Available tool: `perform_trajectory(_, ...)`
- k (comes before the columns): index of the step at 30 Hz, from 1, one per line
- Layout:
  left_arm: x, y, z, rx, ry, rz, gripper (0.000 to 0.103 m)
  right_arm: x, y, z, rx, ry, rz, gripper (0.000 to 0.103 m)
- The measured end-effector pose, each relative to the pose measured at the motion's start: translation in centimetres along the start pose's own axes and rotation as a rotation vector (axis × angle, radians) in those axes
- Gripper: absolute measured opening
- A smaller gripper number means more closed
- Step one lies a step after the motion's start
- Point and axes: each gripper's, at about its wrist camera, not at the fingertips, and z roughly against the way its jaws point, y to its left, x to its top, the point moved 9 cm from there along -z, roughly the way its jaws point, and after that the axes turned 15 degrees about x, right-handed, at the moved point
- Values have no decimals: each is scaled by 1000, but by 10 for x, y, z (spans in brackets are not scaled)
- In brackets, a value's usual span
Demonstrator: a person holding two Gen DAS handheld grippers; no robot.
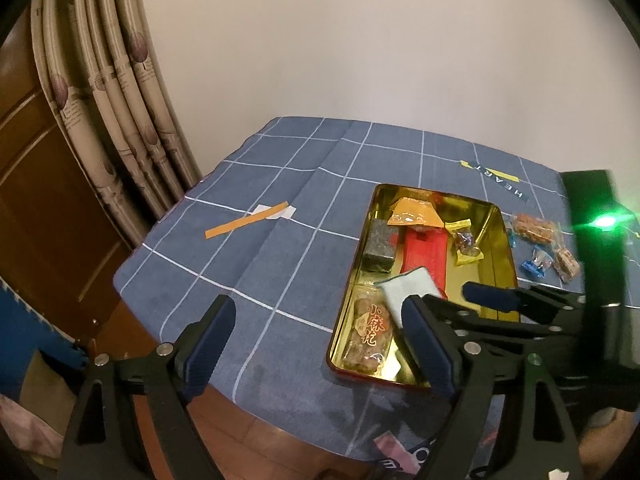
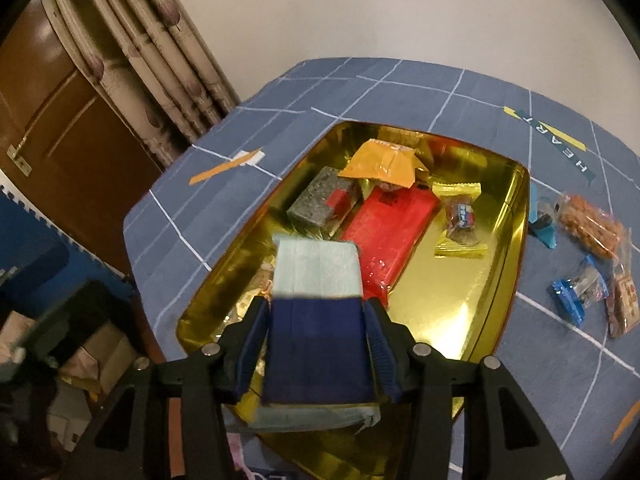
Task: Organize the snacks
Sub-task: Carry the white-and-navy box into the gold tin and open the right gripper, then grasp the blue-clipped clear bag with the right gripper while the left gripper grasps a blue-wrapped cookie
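Checked tablecloth [image 1: 280, 264] | gold tin [image 2: 516, 248] crowded | right gripper [image 2: 318, 344] jaws clamp pale-blue packet [image 2: 316, 268] | left gripper [image 1: 320, 344] jaws wide, empty

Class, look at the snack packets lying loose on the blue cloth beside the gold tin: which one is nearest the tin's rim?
The small blue-ended packet beside the tin, partly hidden by its rim. The orange snack bag, the other blue packet and the brown packet lie farther out.

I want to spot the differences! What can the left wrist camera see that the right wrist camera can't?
Only the left wrist view shows the open, empty left gripper and the clear packet of brown snacks with orange writing in the tray. Only the right wrist view shows the right gripper shut on the pale blue and navy packet. Both show the gold metal tray, the red flat packet and the orange pouch.
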Motion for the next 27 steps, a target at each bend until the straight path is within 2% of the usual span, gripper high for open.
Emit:
perform_trajectory(4,0,0,1,0,0,0,82,0,2,27,29,-80,-8,51)
perform_trajectory(6,0,0,1,-3,3,0,83,-2,-3,53,40,-147,-16,51)
perform_trajectory(8,-1,-1,1,-8,11,2,85,-5,-16,81,17,-206,-21,51)
perform_trajectory(11,-4,-5,2,-16,21,-4,86,-13,-48,110,-28,-214,-24,51)
perform_trajectory(14,-6,-9,4,-5,10,-20,86,-15,-78,120,-55,-160,-7,51)
perform_trajectory(16,-8,-12,4,2,4,-34,86,-7,-90,116,-73,-110,55,51)
perform_trajectory(17,-8,-13,4,3,4,-39,86,-3,-94,110,-75,-64,96,51)
perform_trajectory(23,-10,-20,0,11,9,-65,86,30,-128,72,-244,116,354,51)
perform_trajectory(27,-10,-25,-5,14,17,-82,86,44,-140,48,-259,211,493,51)
